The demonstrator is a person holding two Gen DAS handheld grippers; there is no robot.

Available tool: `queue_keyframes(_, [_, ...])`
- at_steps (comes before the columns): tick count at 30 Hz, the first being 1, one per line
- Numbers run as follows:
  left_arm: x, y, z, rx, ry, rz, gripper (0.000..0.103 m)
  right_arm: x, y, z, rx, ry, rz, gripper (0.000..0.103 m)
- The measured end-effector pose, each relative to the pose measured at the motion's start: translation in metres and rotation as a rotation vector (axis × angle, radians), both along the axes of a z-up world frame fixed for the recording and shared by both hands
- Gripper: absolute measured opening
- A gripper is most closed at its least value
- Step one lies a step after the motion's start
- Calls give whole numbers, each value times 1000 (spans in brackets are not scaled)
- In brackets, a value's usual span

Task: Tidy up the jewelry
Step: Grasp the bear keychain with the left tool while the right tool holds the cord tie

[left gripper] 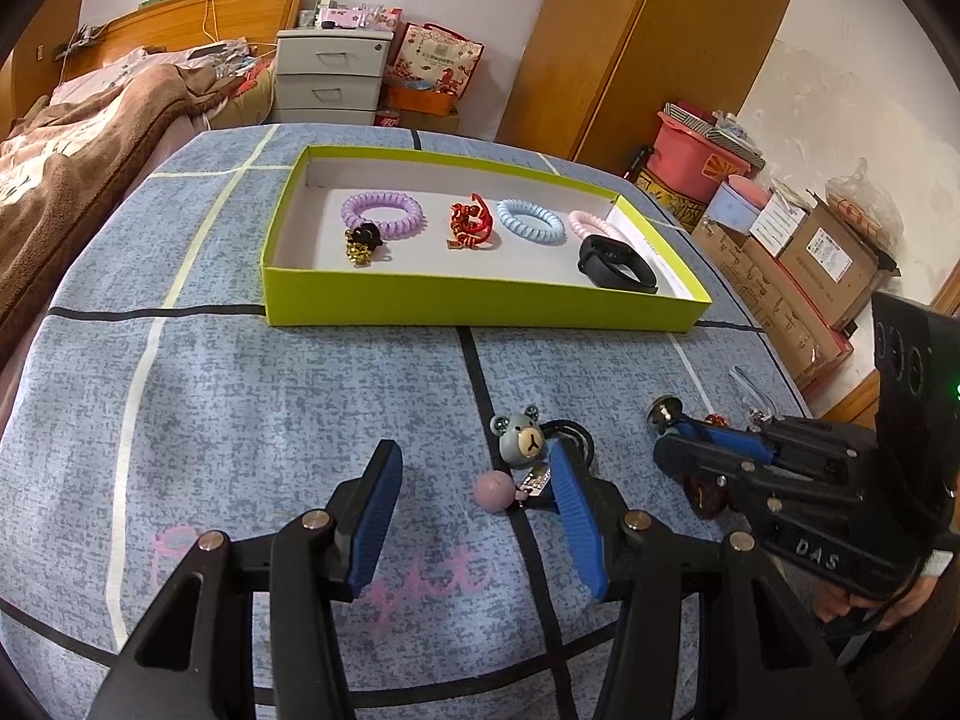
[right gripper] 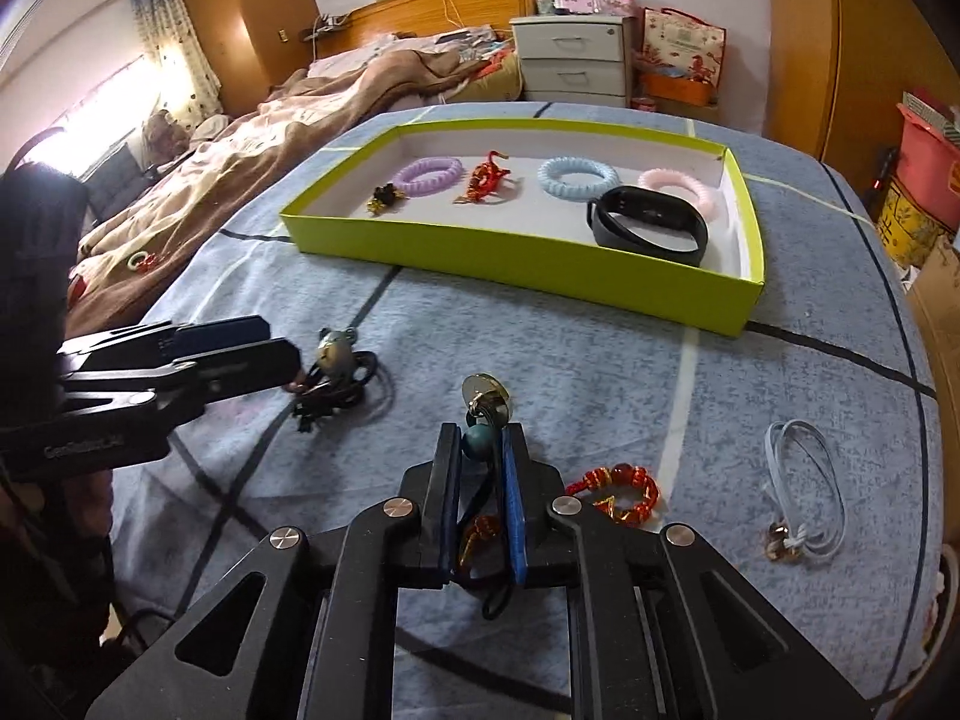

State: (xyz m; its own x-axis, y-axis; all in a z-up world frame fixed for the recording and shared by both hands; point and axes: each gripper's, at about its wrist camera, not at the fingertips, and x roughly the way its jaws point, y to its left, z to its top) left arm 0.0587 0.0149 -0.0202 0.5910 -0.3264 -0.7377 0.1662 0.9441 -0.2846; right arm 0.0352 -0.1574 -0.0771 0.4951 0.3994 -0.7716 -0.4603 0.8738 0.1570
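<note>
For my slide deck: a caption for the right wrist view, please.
Right gripper closes on a corded teal bead charm; green tray beyond.

Right gripper (right gripper: 480, 480): pads closed on a black-corded charm (right gripper: 485, 405) with teal bead and gold disc.
Right of claw: red beaded bracelet (right gripper: 624, 489), pale blue cord (right gripper: 804, 480).
Ahead: green tray (right gripper: 540, 252).
Left: left gripper (right gripper: 264, 354).

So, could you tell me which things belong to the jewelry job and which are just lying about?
Job: green tray, black band, bear charm, red bracelet, pale blue cord, beaded cord in right gripper.
Lying about: brown blanket, drawers, boxes.
</note>
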Motion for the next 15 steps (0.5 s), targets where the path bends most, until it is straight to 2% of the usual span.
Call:
queue_keyframes(7, [1, -4, -2, -10, 5, -30, 54, -11, -19, 16, 66, -42, -70, 14])
queue_keyframes(15, [4, -20, -5, 53, 1, -53, 57, -14, -24, 21, 91, -53, -94, 14])
